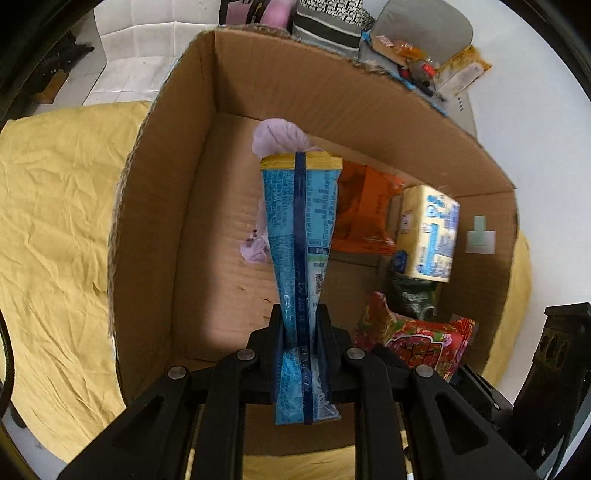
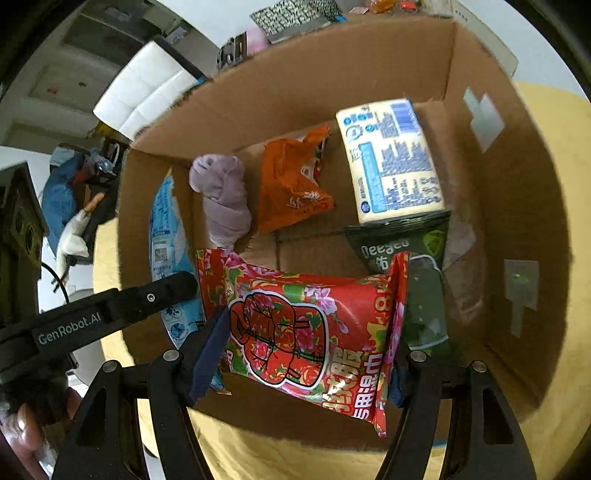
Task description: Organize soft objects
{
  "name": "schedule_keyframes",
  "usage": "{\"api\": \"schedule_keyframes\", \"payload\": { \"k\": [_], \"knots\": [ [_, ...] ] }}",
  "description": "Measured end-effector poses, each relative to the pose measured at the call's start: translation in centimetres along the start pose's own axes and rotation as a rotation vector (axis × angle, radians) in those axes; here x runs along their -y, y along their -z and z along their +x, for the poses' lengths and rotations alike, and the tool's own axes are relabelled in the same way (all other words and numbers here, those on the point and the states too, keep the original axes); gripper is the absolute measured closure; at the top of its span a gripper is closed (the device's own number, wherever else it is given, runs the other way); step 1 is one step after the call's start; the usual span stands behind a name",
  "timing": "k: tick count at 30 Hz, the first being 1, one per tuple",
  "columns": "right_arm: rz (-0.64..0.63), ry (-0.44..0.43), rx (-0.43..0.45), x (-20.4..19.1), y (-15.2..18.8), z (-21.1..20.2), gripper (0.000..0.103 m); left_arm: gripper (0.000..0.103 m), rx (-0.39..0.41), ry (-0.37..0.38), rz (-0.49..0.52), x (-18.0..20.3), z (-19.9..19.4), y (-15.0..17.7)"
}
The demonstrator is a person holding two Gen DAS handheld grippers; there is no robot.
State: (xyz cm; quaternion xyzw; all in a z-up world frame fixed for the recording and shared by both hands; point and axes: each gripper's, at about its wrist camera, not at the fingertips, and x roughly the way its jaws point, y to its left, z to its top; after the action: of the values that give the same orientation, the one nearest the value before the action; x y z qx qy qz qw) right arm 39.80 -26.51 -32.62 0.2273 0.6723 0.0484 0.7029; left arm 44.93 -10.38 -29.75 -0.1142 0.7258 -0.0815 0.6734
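Observation:
An open cardboard box (image 1: pixel 177 192) stands on a yellow cloth; it also shows in the right wrist view (image 2: pixel 303 77). My left gripper (image 1: pixel 300 328) is shut on a blue snack packet (image 1: pixel 301 229), held upright over the box's left side; the packet also shows in the right wrist view (image 2: pixel 162 229). My right gripper (image 2: pixel 303 354) is shut on a red floral wet-wipe pack (image 2: pixel 306 328), held over the box's near edge. Inside lie a rolled lilac cloth (image 2: pixel 223 195), an orange pouch (image 2: pixel 291 181), a pale yellow tissue pack (image 2: pixel 391 162) and a dark green bag (image 2: pixel 417 266).
The yellow cloth (image 1: pixel 55 206) covers the surface around the box. Behind the box are patterned grey items (image 1: pixel 328 22) and snack packets (image 1: pixel 461 70). A dark wooden object (image 1: pixel 557 369) stands at the right. White tiled floor (image 1: pixel 136 59) lies beyond.

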Motion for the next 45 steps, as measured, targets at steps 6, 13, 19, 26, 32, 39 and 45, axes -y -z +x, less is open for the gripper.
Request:
{"api": "schedule_keyframes", "payload": {
  "k": [6, 13, 19, 26, 32, 39, 45],
  "knots": [
    [-0.023, 0.02, -0.036, -0.4, -0.3, 2.0, 0.012, 0.08, -0.011, -0.081, 0.022, 0.5, 0.8, -0.1],
    [-0.062, 0.099, -0.011, -1.0, -0.2, 1.0, 0.011, 0.073, 0.029, -0.15, 0.055, 0.6, 0.5, 0.7],
    [-0.098, 0.224, 0.02, -0.5, 0.0, -0.2, 0.008, 0.064, 0.11, -0.226, 0.102, 0.3, -0.8, 2.3],
    [-0.123, 0.312, 0.048, 0.4, 0.7, -1.1, 0.0, 0.026, 0.159, -0.255, 0.141, 0.4, -1.1, 4.0],
    [-0.14, 0.375, 0.07, 0.2, 1.5, -2.2, 0.0, 0.006, 0.188, -0.284, 0.153, 0.6, -1.5, 4.6],
    [-0.137, 0.394, 0.081, 0.1, 1.9, -3.3, 0.0, 0.005, 0.203, -0.274, 0.145, 0.6, -2.5, 5.4],
    [-0.129, 0.385, 0.101, 0.0, 3.0, -5.0, 0.0, 0.005, 0.248, -0.267, 0.142, 0.9, -4.5, 6.8]
  ]
}}
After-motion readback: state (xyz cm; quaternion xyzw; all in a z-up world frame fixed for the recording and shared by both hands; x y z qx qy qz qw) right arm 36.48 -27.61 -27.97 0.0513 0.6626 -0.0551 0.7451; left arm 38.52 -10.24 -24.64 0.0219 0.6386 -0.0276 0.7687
